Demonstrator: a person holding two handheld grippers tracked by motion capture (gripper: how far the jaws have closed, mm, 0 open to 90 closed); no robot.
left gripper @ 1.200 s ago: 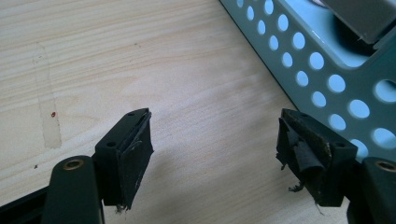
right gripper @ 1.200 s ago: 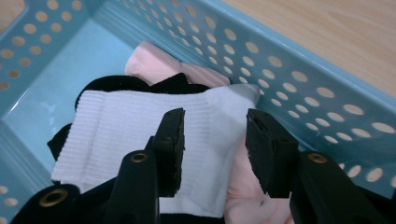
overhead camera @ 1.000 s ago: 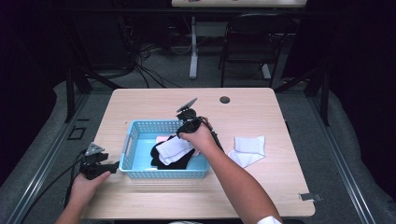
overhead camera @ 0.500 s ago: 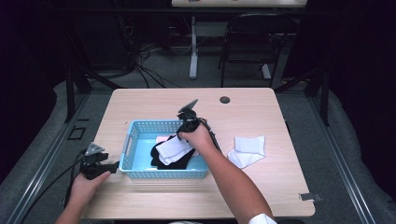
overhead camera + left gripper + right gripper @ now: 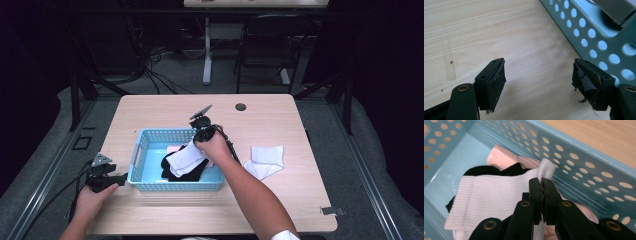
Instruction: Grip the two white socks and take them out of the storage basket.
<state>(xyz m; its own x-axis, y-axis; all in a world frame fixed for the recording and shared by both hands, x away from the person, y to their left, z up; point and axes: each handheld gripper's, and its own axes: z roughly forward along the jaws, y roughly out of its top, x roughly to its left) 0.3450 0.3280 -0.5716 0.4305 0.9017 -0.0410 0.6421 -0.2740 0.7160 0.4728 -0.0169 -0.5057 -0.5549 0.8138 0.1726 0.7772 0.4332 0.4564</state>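
Now right gripper (image 5: 541, 185) fingers closed on white sock (image 5: 491, 195).

From above, your right hand (image 5: 214, 145) hides the right gripper (image 5: 204, 131), so you cannot see its grip there. The white sock (image 5: 491, 195) covers most of the black sock (image 5: 499, 171) and the pink cloth (image 5: 504, 157). The blue basket (image 5: 599, 37) runs off the left gripper view's edge.
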